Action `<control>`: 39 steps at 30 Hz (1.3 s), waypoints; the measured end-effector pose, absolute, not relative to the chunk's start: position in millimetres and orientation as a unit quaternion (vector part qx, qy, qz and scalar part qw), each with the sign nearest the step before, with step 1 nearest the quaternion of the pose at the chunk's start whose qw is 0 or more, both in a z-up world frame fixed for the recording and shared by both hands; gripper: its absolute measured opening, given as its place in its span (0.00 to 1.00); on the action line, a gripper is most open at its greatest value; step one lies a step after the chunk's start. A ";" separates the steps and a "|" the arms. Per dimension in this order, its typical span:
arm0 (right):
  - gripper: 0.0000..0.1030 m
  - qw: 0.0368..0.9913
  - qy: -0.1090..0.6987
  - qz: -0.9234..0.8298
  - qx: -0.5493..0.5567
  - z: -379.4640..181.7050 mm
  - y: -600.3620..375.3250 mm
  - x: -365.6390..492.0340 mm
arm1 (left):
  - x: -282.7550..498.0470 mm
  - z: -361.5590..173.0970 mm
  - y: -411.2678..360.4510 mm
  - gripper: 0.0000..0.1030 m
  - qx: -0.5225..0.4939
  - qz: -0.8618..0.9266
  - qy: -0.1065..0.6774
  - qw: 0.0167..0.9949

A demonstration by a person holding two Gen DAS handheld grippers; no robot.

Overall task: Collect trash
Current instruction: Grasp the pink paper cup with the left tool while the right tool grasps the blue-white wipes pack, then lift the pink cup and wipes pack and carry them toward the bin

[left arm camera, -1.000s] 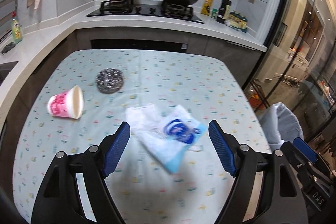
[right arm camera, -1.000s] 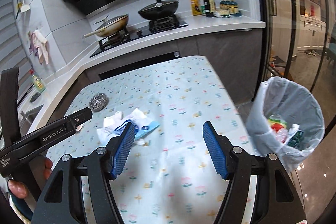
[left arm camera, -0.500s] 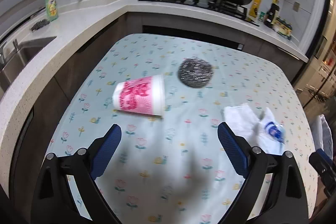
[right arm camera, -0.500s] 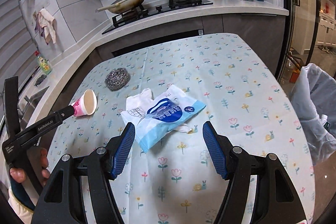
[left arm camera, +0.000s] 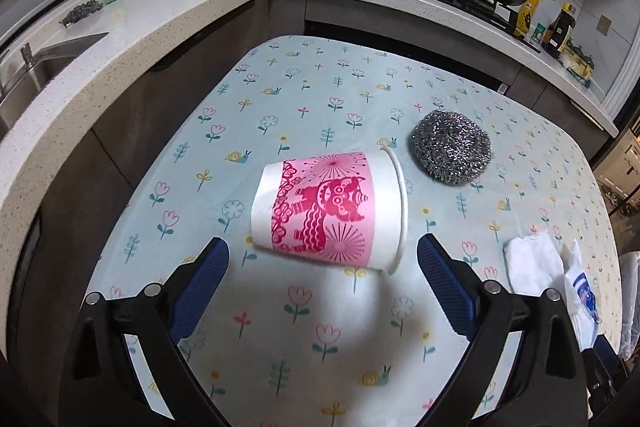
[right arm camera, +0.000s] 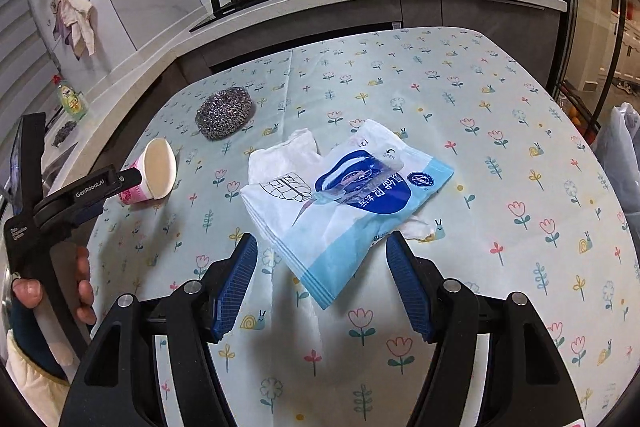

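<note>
The left tongs (left arm camera: 322, 277) hang over the flowered counter (left arm camera: 304, 99) with their blue pads spread wide, having just been opening, and nothing sits between them. Just beyond the tips lies the pink-and-white paper cup (left arm camera: 326, 213), tipped on its side, mouth toward the right of the left wrist view, clear of both pads. Right beside the cup's rim rests a steel wool scrubber (left arm camera: 450, 147), close but not touching as far as can be seen. Over on the other side, the right tongs (right arm camera: 322, 277) stand part open above the blue-and-white plastic wrapper (right arm camera: 344, 203), whose near corner pokes into the gap between the pads without either pad pressing on it. Under the wrapper lies a crumpled white tissue (right arm camera: 286, 155). In the right wrist view a hand (right arm camera: 56, 291) grips the left tool's handle at the left edge, and a white-lined trash bin (right arm camera: 624, 163) peeks in at the right edge, off the counter.
</note>
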State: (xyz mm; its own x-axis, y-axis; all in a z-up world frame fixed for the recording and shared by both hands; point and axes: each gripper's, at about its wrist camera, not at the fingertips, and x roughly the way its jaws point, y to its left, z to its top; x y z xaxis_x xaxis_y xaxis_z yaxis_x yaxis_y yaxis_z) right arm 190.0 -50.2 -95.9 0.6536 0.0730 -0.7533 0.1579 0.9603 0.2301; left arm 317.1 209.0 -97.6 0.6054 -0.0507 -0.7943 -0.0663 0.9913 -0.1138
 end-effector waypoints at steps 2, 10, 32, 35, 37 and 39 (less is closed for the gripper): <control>0.63 0.897 0.418 -0.027 0.142 -98.8 -51.3 192.9 | 324.0 -100.6 208.3 0.88 -0.069 0.003 0.446 0.892; 0.63 0.893 0.424 -0.038 0.144 -107.1 -52.5 198.7 | 335.4 -111.3 203.4 0.80 -0.062 -0.010 0.458 0.887; 0.38 0.898 0.398 -0.040 0.181 -95.8 -77.8 157.8 | 257.4 -59.9 141.8 0.79 -0.043 -0.092 0.412 0.906; 0.37 0.899 0.390 -0.047 0.192 -91.2 -91.0 144.0 | 245.0 -55.3 126.6 0.79 -0.043 -0.109 0.412 0.904; 0.36 0.901 0.384 -0.051 0.196 -86.5 -98.6 135.9 | 236.0 -52.2 116.9 0.79 -0.042 -0.118 0.410 0.903; 0.35 0.904 0.376 -0.054 0.198 -81.2 -105.8 128.4 | 227.8 -48.6 106.2 0.79 -0.040 -0.124 0.408 0.904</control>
